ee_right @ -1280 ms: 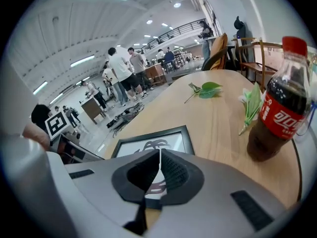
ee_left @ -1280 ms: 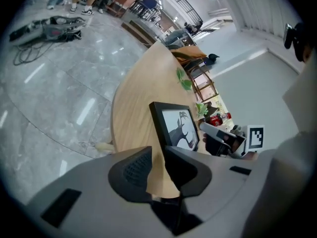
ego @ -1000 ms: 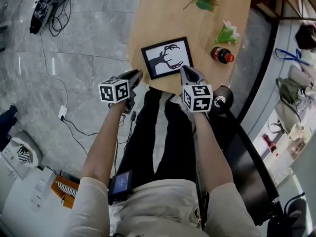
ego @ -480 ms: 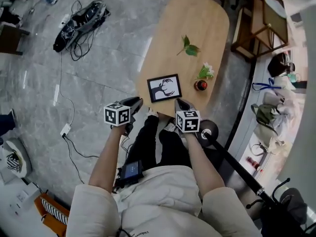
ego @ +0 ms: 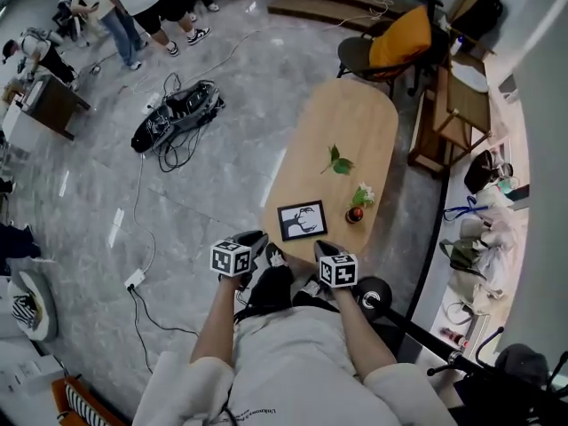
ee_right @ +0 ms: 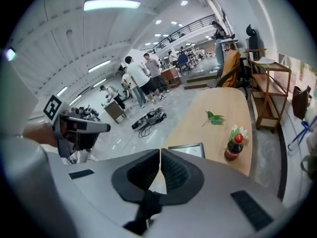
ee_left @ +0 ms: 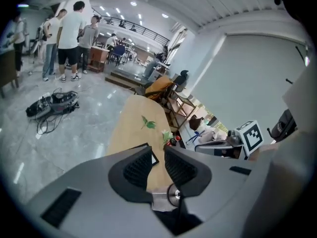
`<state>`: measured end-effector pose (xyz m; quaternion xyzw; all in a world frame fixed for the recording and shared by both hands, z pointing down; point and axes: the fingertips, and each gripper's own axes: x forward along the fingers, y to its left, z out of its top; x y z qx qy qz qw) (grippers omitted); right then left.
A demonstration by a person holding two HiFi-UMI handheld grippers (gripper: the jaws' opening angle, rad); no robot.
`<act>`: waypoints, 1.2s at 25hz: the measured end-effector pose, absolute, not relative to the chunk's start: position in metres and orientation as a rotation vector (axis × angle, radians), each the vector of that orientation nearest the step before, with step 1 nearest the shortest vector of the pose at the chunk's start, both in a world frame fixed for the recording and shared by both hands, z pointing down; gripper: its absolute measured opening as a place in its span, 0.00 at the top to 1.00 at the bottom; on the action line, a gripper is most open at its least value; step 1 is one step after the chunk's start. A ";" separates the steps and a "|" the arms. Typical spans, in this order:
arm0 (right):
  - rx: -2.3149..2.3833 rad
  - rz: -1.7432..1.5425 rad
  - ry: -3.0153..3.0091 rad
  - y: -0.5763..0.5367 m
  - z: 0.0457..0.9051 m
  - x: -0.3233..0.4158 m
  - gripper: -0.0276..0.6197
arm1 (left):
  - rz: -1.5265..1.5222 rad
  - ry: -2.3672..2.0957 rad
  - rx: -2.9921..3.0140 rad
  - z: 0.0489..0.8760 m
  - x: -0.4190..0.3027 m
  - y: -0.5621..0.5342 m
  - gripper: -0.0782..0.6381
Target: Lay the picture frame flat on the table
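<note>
The black picture frame (ego: 302, 220) with a dark antler print lies flat near the near end of the oval wooden table (ego: 355, 122). Both grippers hang short of the table edge, over my legs. My left gripper (ego: 256, 237) is left of the frame, its jaws a narrow gap apart with nothing between them. My right gripper (ego: 320, 248) sits just below the frame's near right corner, jaws closed together and empty. In the left gripper view a sliver of the frame (ee_left: 153, 158) shows past the left gripper (ee_left: 157, 148). The right gripper view has the frame (ee_right: 190, 150) beyond the right gripper (ee_right: 160, 151).
A small dark bottle (ego: 355, 214), a flower sprig (ego: 363, 195) and a green leaf (ego: 338, 162) lie on the table beyond the frame. A chair with an orange cushion (ego: 395, 47) stands at the far end, a wooden rack (ego: 453, 114) to the right. Cables and a black bag (ego: 173, 118) lie on the floor to the left.
The head view has pulled up and back, so the table looks smaller and farther. Both grippers have drawn away from the frame, which stays flat on the table.
</note>
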<state>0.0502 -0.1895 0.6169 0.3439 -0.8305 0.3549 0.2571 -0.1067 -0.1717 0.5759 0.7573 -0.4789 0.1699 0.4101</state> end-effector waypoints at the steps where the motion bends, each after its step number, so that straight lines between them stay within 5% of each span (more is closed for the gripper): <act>1: 0.892 0.928 -2.251 -0.188 0.614 0.052 0.91 | 0.444 -1.213 1.924 0.570 -0.103 -0.172 0.76; 30: 0.870 0.972 -2.347 -0.174 0.588 0.051 0.91 | 0.543 -1.246 2.027 0.541 -0.049 -0.171 0.86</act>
